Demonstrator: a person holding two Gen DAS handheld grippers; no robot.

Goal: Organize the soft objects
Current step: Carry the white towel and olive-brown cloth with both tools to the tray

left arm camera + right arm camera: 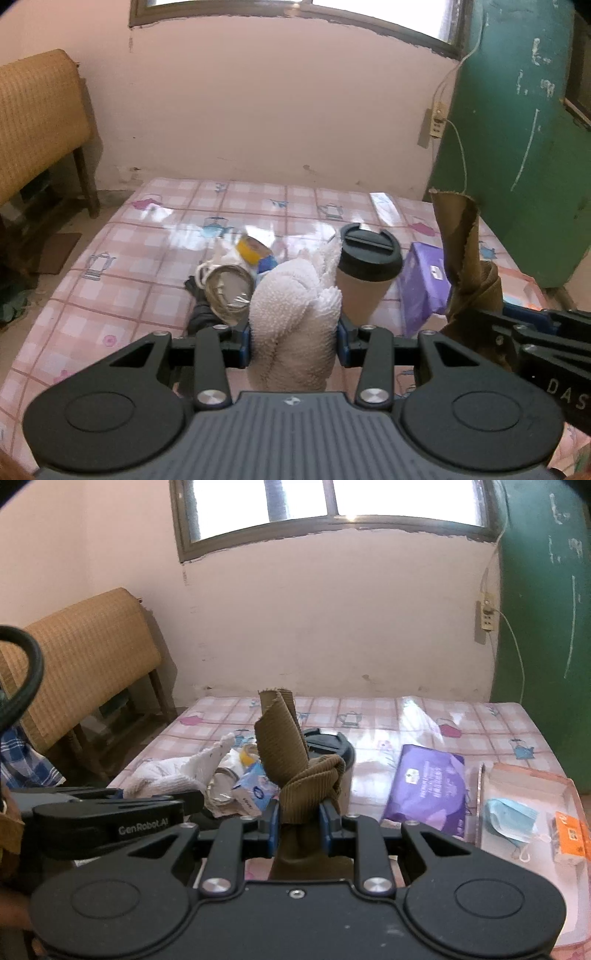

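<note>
The left tool (294, 341) is closed on a bunched white terry-cloth towel (291, 310), its blue pads pressed into either side of the roll, which is lifted above the surface (122, 258) covered in a glossy pink checked cloth with teapot prints. The right tool (300, 821) is pinched tight on a ribbed olive-brown fabric strip (291, 760), whose free end stands up past the fingers. Just beyond the towel stand a tan paper cup with a black plastic lid (367, 269) and a round metal lid (229, 291). Further right lie a flat purple wipes packet (428, 786) and an open orange cardboard box (532, 779) holding a light blue face mask (511, 818). Behind all this are a pale pink wall (332, 609) and a window (332, 498).
</note>
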